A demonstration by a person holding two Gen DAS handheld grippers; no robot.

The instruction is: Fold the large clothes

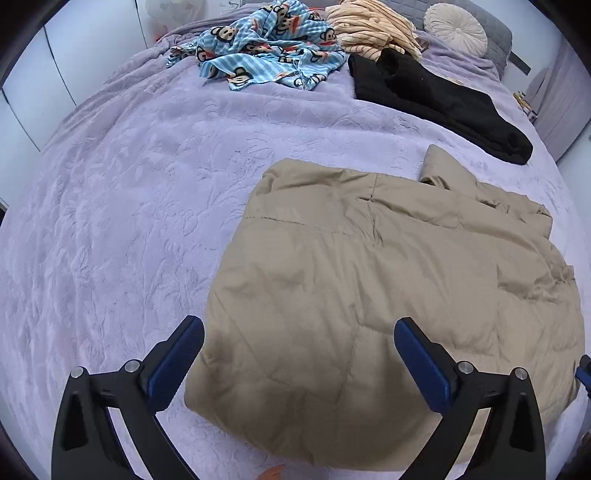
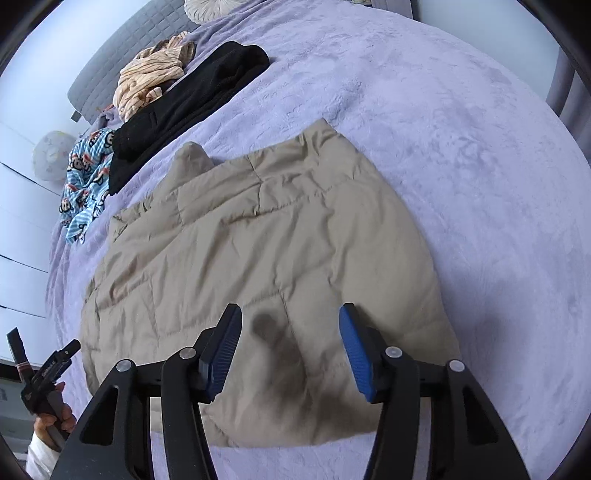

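Observation:
A tan quilted jacket (image 1: 369, 280) lies folded into a compact block on the lilac bedspread (image 1: 122, 206); it also shows in the right wrist view (image 2: 266, 251). My left gripper (image 1: 299, 332) is open and empty, hovering above the jacket's near edge, with its left finger over the bedspread. My right gripper (image 2: 291, 325) is open and empty above the jacket's near end, casting a dark shadow on the fabric. The hand holding the left gripper shows at the lower left of the right wrist view (image 2: 48, 391).
A blue monkey-print garment (image 1: 266, 48), a striped cream garment (image 1: 369, 27) and a black garment (image 1: 443, 103) lie at the far side of the bed. A round cushion (image 1: 456, 27) rests against the grey headboard (image 1: 498, 37). White wardrobe doors (image 1: 33, 85) stand to the left.

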